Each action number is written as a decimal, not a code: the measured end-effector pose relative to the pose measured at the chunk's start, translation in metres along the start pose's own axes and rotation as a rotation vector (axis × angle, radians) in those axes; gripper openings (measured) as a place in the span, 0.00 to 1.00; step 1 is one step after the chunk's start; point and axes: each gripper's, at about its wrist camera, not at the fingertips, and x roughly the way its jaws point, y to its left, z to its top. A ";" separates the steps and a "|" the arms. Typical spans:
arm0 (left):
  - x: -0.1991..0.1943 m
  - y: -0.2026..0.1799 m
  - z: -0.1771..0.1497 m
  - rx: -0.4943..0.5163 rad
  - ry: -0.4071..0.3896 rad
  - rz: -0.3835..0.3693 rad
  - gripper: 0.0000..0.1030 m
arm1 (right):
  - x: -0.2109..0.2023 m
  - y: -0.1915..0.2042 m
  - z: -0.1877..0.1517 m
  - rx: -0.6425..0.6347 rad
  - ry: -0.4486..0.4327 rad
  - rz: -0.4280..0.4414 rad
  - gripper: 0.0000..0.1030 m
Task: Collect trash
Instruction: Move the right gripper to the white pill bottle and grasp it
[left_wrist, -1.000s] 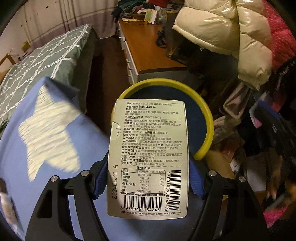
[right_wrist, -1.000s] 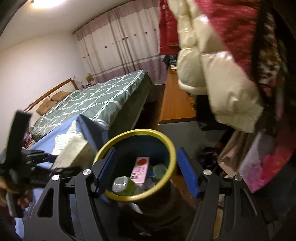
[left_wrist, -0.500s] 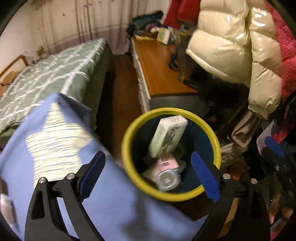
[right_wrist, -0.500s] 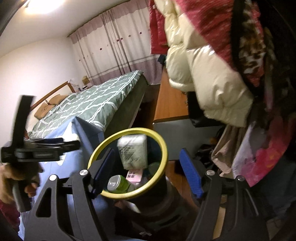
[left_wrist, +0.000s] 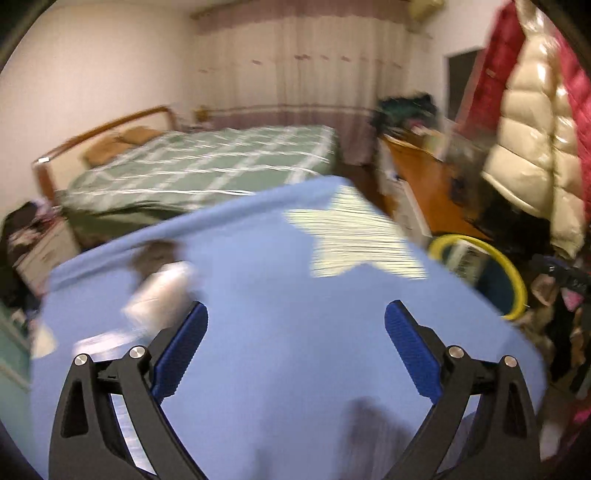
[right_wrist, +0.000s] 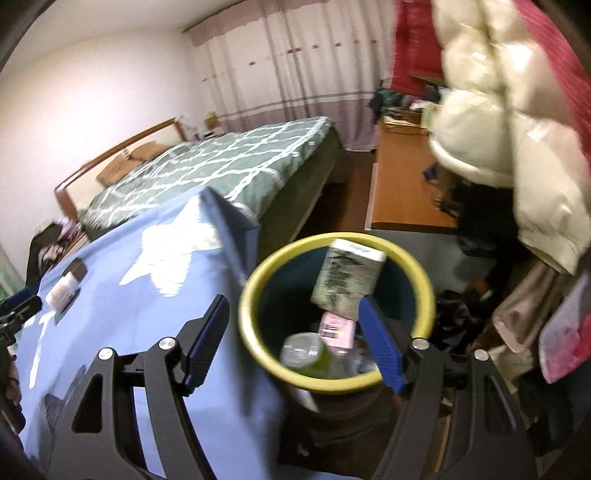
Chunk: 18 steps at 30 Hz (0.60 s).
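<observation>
Right now your left gripper (left_wrist: 295, 347) is spread wide with nothing between its blue pads (left_wrist: 181, 350), hanging over the blue cloth (left_wrist: 280, 295). Just past its left pad lies a blurred white wrapper (left_wrist: 162, 291) on the cloth, with a smaller whitish scrap (left_wrist: 99, 341) nearer the cloth's left edge. A pale star (left_wrist: 354, 240) is printed on the cloth further out. Beyond the cloth's right edge you can see part of the bin (left_wrist: 513, 273) with its yellow rim, and a box (left_wrist: 467, 258) leaning inside it. Behind the cloth stands the bed (left_wrist: 207, 166) with a green checked cover, and to the right a wooden desk (left_wrist: 424, 177) and a cream puffer coat (left_wrist: 532, 129).

Your right gripper (right_wrist: 295, 343) is also spread and empty, its pads (right_wrist: 207, 343) set either side of the bin's near-left rim (right_wrist: 251, 295). The bin sits just beside the cloth (right_wrist: 110, 332), below its edge. Inside, the box (right_wrist: 347, 280) stands tilted against the far wall, its top near the rim. Under it lie a pink carton (right_wrist: 336, 328) and a clear bottle with a green label (right_wrist: 306, 350); other bits at the bottom are too blurred to name. On the cloth's far left, the white wrapper (right_wrist: 62, 291) lies beside a small dark item (right_wrist: 75, 267). The tip of the other gripper (right_wrist: 18, 306) shows at the left border. Further out are the bed (right_wrist: 229, 166), the desk (right_wrist: 402, 184) and the coat (right_wrist: 517, 110) hanging at the right.
</observation>
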 end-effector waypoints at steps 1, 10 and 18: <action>-0.005 0.015 -0.005 -0.009 -0.011 0.028 0.93 | 0.002 0.009 0.001 -0.010 0.005 0.012 0.67; -0.042 0.135 -0.045 -0.130 -0.040 0.296 0.93 | 0.040 0.145 0.018 -0.204 0.088 0.204 0.67; -0.051 0.170 -0.064 -0.236 -0.047 0.430 0.95 | 0.077 0.273 0.022 -0.367 0.187 0.364 0.67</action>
